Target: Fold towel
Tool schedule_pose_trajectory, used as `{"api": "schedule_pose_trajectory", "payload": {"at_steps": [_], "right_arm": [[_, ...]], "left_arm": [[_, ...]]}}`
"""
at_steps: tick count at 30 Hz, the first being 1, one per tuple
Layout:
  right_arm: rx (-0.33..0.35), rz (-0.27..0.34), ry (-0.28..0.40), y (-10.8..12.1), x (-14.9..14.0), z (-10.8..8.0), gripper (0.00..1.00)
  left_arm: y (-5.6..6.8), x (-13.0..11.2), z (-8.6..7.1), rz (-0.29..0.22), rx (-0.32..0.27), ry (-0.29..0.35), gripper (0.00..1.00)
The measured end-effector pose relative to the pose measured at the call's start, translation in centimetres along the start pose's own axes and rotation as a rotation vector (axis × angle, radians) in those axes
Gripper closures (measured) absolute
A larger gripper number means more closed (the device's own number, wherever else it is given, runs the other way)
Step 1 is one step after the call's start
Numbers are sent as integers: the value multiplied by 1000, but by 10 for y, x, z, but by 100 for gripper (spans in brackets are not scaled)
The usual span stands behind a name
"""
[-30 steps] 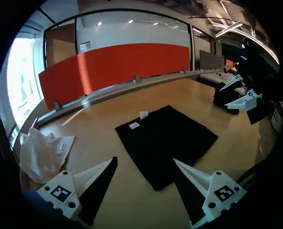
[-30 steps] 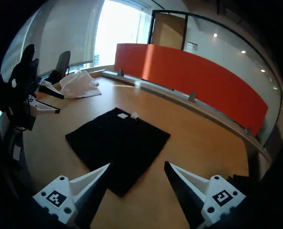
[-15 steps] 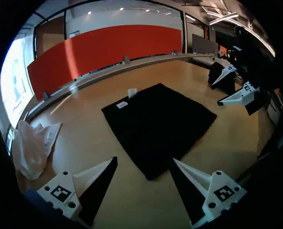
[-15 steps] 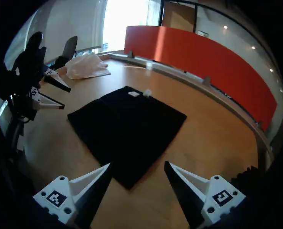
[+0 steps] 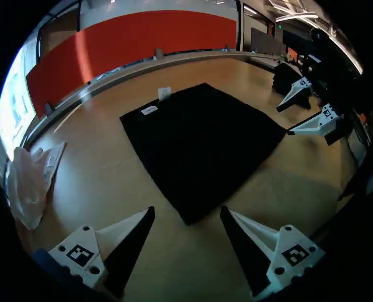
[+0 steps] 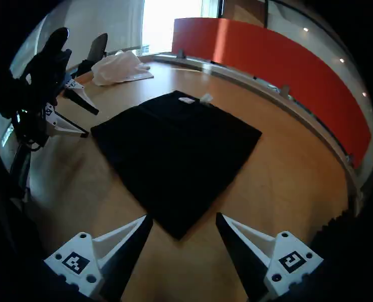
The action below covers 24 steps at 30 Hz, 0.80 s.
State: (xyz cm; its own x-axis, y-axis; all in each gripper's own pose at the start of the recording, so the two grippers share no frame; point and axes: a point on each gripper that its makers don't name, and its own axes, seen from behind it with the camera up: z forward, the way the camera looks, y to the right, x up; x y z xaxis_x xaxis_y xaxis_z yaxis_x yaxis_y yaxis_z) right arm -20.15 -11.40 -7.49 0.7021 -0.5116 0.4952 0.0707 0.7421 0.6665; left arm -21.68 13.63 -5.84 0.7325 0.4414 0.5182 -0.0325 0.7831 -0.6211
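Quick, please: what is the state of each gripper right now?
Left gripper: open, holding nothing, facing a corner of the black towel.
Right gripper: open, holding nothing, facing another corner.

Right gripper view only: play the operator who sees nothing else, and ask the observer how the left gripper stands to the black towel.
Observer: In the left gripper view, the left gripper is open, and one corner of the black towel points into the gap between its fingers, ungripped.
Operator: How does my own gripper look from that side?
Observer: The right gripper is open too, fingers apart, beside the towel's opposite corner, with bare table around it.
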Motion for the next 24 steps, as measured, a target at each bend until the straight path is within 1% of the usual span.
{"api": "schedule_pose_trajectory", "payload": {"at_steps": [5,11,13,17,20,21,24], "right_arm": [[16,-8,-22,-2,-8,3,8],[23,-2,-29,-1,-12,6,15],[28,2,-31,-1,-13,7,16],[36,7,-33,-1,-14,8,21],[46,9,-38,-2,-17,7,26],[49,9,-39,-3,-18,8,29],[59,13,-41,-5,-20,8,34]], "left_arm": [[2,-5,7,-8,-11,-23,3],[2,-7,13,5,-12,-39,4],[3,-7,14,7,-17,-44,5],[6,-8,14,14,-26,-50,10],[9,-8,15,15,-36,-53,17],[10,-8,15,13,-38,-56,20],[10,-8,16,3,-42,-65,25]]}}
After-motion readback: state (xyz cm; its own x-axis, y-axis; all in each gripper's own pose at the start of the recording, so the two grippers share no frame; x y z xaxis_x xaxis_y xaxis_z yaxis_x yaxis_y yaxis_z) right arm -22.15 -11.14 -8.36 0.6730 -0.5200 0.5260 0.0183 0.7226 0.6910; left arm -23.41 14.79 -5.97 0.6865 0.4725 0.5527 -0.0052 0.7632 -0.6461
